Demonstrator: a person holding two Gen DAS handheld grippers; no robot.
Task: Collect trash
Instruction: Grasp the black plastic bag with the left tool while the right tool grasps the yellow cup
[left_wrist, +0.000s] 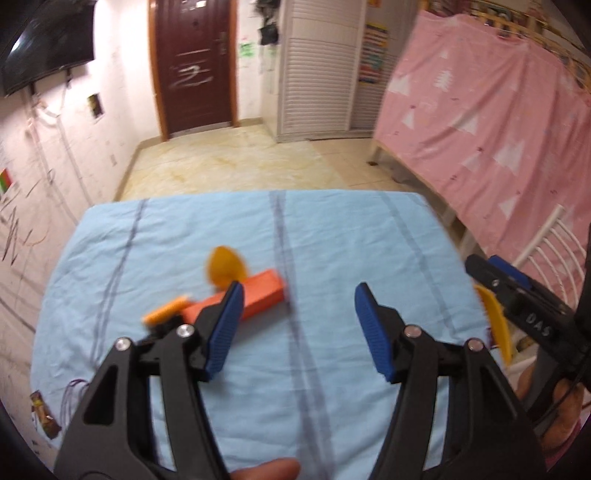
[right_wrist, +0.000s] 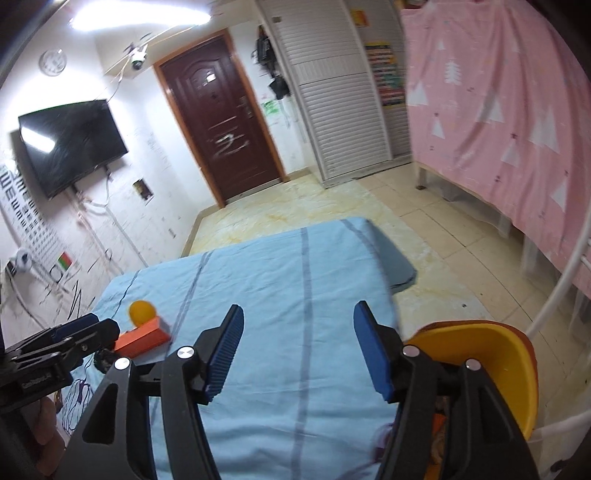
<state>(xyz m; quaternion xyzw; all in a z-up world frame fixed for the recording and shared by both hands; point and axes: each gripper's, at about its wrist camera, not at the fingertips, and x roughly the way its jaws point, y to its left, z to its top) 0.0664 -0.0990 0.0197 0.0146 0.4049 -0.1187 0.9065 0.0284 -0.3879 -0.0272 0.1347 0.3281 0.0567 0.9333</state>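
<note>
An orange box (left_wrist: 255, 291) lies on the blue-covered table (left_wrist: 332, 229), with a round orange piece (left_wrist: 225, 266) behind it and a small orange strip (left_wrist: 166, 312) to its left. My left gripper (left_wrist: 299, 332) is open and empty, its left finger just in front of the box. The box (right_wrist: 142, 338) and round piece (right_wrist: 142, 312) also show in the right wrist view. My right gripper (right_wrist: 299, 347) is open and empty above the table's right part, beside a yellow bin (right_wrist: 491, 369). The bin's rim (left_wrist: 496, 325) shows at the table's right edge.
A snack wrapper (left_wrist: 46, 415) lies off the table's left edge. A white chair (left_wrist: 546, 258) and a pink-draped bed (left_wrist: 498, 110) stand to the right. Tiled floor, a brown door (left_wrist: 192, 62) and a white louvred cabinet (left_wrist: 317, 66) lie beyond the table.
</note>
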